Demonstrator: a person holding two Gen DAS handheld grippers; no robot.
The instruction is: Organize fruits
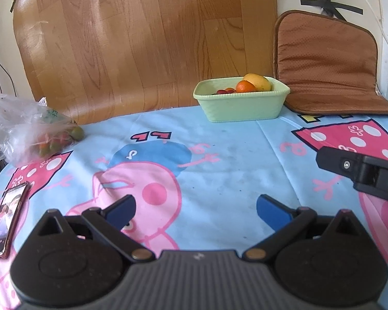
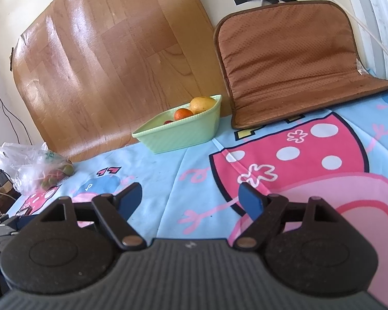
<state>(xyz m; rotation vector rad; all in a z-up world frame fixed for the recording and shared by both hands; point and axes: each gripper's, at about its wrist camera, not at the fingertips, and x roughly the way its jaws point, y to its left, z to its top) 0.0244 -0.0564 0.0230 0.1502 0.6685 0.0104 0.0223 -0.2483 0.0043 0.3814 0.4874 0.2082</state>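
Note:
A pale green basket [image 1: 241, 104] stands at the far side of the cartoon-print cloth; it also shows in the right wrist view [image 2: 178, 135]. In it lie a yellow mango [image 1: 258, 81], an orange [image 1: 245, 87] and small red fruits [image 1: 225, 91]. A clear plastic bag [image 1: 31, 126] with green and red fruits lies at the far left, also seen in the right wrist view [image 2: 38, 170]. My left gripper [image 1: 195, 210] is open and empty, low over the cloth. My right gripper [image 2: 192, 200] is open and empty too. Its body [image 1: 362, 173] shows at the right of the left wrist view.
A phone [image 1: 7, 218] with a lit screen lies on the cloth at the near left. A brown cushion [image 2: 289, 64] leans on the wall at the far right beside the basket. A wood-pattern sheet [image 1: 142, 41] stands behind. Cables hang on the wall.

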